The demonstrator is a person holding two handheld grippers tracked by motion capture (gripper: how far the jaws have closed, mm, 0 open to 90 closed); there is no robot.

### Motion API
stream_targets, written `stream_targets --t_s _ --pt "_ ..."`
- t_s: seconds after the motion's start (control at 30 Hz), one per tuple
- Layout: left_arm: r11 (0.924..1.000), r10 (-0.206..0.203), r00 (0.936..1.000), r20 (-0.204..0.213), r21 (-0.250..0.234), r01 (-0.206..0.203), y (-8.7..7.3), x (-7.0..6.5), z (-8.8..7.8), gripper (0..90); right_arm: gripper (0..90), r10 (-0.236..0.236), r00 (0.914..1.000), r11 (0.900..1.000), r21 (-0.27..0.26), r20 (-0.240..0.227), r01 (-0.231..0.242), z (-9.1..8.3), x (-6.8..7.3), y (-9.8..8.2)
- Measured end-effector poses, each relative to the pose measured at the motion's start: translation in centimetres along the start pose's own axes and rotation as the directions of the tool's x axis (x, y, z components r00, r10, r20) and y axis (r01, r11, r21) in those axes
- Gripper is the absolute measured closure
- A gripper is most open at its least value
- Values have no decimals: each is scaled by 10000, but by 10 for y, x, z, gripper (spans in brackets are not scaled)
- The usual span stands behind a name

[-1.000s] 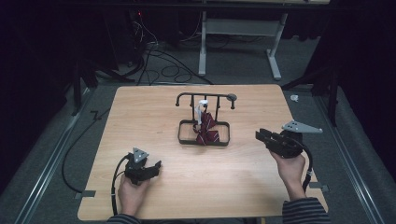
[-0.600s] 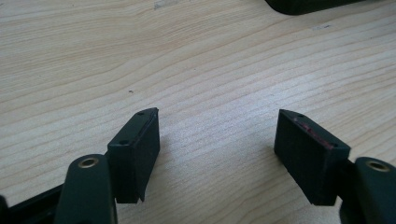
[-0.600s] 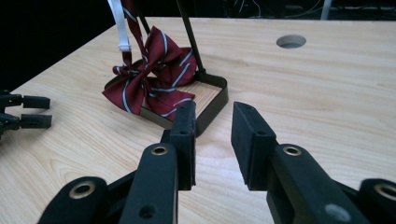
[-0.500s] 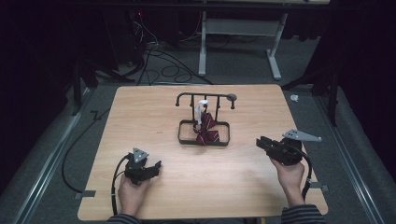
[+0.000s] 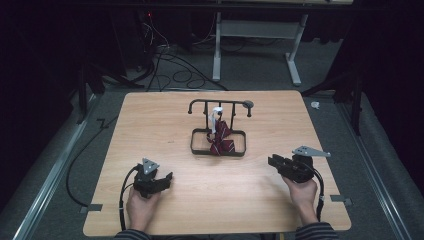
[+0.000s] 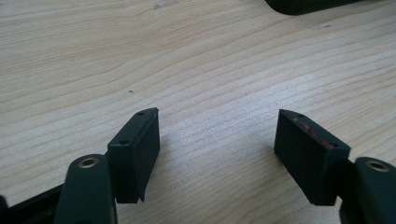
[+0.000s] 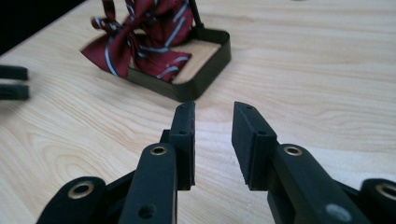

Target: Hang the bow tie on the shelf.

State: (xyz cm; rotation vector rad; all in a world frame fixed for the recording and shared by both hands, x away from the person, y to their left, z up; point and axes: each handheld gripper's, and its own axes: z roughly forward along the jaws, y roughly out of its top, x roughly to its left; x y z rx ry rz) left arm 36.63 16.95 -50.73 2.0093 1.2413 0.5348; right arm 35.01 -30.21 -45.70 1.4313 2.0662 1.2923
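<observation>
Dark room w/ cables on grey floor behind; light wooden tabletop (image 5: 165, 125) in the middle. Black metal rack w/ rectangular base frame and top bar (image 5: 218, 142) stands at tabletop centre, dark red striped fabric tie (image 5: 220, 142) hanging from bar and bunched inside the base. Left gripper (image 5: 167, 178) sits near front-left edge, fingers (image 6: 135, 151) spread wide, nothing btwn them, bare wood below. Right gripper (image 5: 272, 161) near front-right, low over tabletop, aimed toward rack; fingers (image 7: 184, 135) partly open, narrow gap, holding nothing. Both grippers well apart from rack and tie.
</observation>
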Motion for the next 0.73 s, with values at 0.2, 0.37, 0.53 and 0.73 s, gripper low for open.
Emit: stream_targets --t_s 0.2,0.37,0.53,0.73 --pt "10000 -1 10000 0 -1 1 0 0 0 316 704 -241 9989 9984 530 413 219 15 1 -12" --pt "10000 -1 10000 -1 0 1 0 0 0 316 646 -848 9875 9919 1051 1329 711 29 5 -22" --pt "10000 0 10000 -1 1 0 0 0 0 316 609 -1086 9804 9866 1388 1646 860 38 6 -27" --pt "10000 1 10000 -10 2 -1 0 0 0 317 584 -1671 9665 9781 1563 1950 1375 43 10 -29"
